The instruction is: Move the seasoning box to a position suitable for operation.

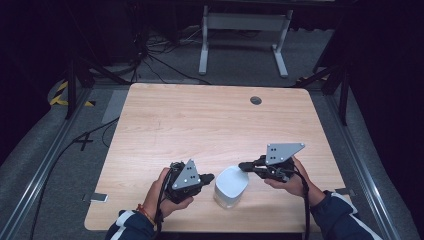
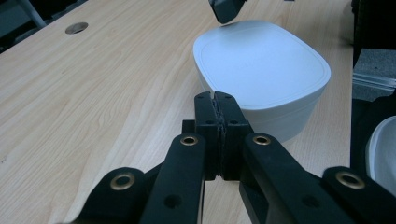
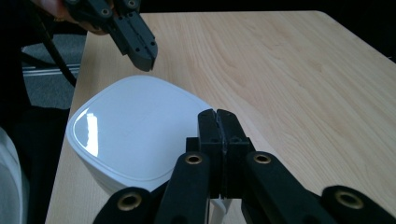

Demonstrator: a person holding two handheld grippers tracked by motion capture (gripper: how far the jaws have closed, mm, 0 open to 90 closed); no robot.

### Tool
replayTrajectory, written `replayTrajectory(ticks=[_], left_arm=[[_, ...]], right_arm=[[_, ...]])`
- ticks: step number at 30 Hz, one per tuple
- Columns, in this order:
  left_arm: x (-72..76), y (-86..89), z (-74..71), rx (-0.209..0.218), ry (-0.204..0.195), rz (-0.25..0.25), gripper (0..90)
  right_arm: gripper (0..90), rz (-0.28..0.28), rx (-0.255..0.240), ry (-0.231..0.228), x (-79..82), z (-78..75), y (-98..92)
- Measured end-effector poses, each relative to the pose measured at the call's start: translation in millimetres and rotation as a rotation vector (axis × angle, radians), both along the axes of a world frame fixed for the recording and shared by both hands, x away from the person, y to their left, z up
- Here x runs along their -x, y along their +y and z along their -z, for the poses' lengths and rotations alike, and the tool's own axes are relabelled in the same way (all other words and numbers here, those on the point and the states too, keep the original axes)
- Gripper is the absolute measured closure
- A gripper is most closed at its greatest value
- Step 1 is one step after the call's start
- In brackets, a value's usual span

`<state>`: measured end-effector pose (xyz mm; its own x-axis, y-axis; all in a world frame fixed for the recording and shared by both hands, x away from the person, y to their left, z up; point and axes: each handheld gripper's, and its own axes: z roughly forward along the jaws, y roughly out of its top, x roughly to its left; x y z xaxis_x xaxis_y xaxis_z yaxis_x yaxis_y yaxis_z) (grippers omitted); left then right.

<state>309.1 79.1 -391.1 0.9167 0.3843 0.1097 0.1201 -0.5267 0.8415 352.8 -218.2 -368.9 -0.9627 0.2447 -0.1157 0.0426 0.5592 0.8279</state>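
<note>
Currently: light wood tabletop [image 1: 200,120], cable hole [image 1: 255,100] near its far edge. White rounded box [image 1: 231,186] sits near the front edge, between both tools. Left hand-held gripper [image 1: 209,177] just beside the box's left side, jaws pressed together, nothing pinched. Right hand-held gripper [image 1: 243,165] at the box's far right corner, jaws likewise pressed together, empty.
</note>
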Motion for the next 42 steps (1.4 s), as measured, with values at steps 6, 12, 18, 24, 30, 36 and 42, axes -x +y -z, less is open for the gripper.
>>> replayTrajectory(ticks=[6, 12, 18, 24, 30, 36, 42], left_arm=[[0.3, -0.8, 2.1, -0.007, 0.013, 0.011, 88.2], [4.0, -2.7, 0.8, 0.004, 0.018, 0.024, 86.4], [4.6, -6.9, -2.7, 0.011, 0.006, 0.020, 86.1], [3.1, -13.9, -9.2, 0.022, -0.013, 0.026, 86.5], [-3.5, -22.8, -16.1, 0.040, -0.026, 0.025, 86.0], [-11.4, -34.5, -20.0, 0.041, -0.033, 0.050, 85.6], [-19.7, -44.2, -22.9, 0.045, -0.042, 0.069, 85.5]], right_arm=[[90.0, 0.018, -0.002, 0.006, -1.9, 0.4, -1.2], [90.0, 0.029, 0.008, 0.008, -3.6, 3.8, -1.4], [90.0, 0.026, 0.007, 0.006, -2.8, 3.7, -0.6], [90.0, 0.019, 0.012, -0.001, -2.4, 3.4, 0.7], [90.0, 0.033, 0.013, -0.001, -2.9, 2.9, -2.9], [90.0, 0.060, 0.022, -0.009, -0.7, 3.3, -14.4], [89.9, 0.098, 0.043, 0.002, 0.8, 7.9, -30.1]])
